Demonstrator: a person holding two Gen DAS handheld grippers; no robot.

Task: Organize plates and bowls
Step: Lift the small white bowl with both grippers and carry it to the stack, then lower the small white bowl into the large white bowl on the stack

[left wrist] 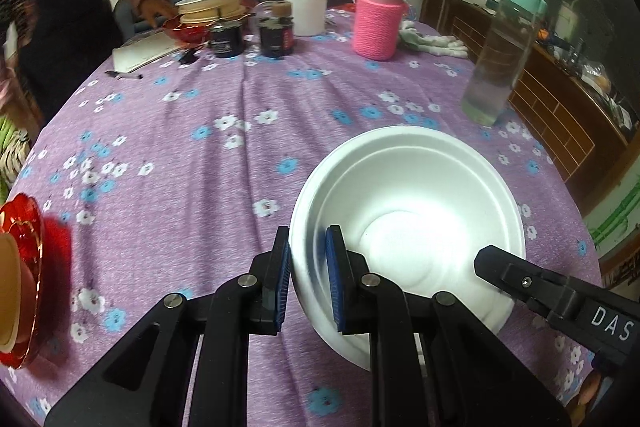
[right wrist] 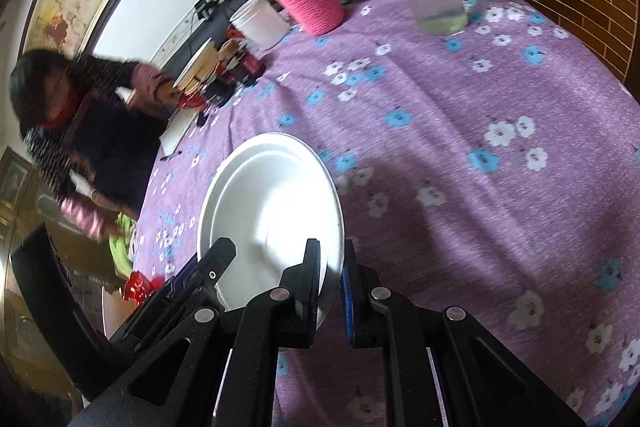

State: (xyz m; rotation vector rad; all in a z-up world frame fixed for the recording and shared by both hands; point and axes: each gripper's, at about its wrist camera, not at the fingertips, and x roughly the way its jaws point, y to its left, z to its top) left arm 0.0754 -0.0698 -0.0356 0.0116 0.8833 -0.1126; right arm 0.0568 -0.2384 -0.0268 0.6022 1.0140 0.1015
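Gripping opposite rims, the left gripper (left wrist: 308, 275) and right gripper (right wrist: 332, 291) each had jaws clamped on the white bowl (left wrist: 408, 203) above the tabletop (left wrist: 200, 155).

Dim, fisheye-warped, blurred edges

White capitals "DAS" are showing on the black body of the right claw (left wrist: 496, 269), just right of the white bowl (left wrist: 408, 211) (the lettering is running off the picture's edge, so the word may be cut short). The labels on the dark jars (left wrist: 276, 37) beyond the bowl are staying too blurred to read.
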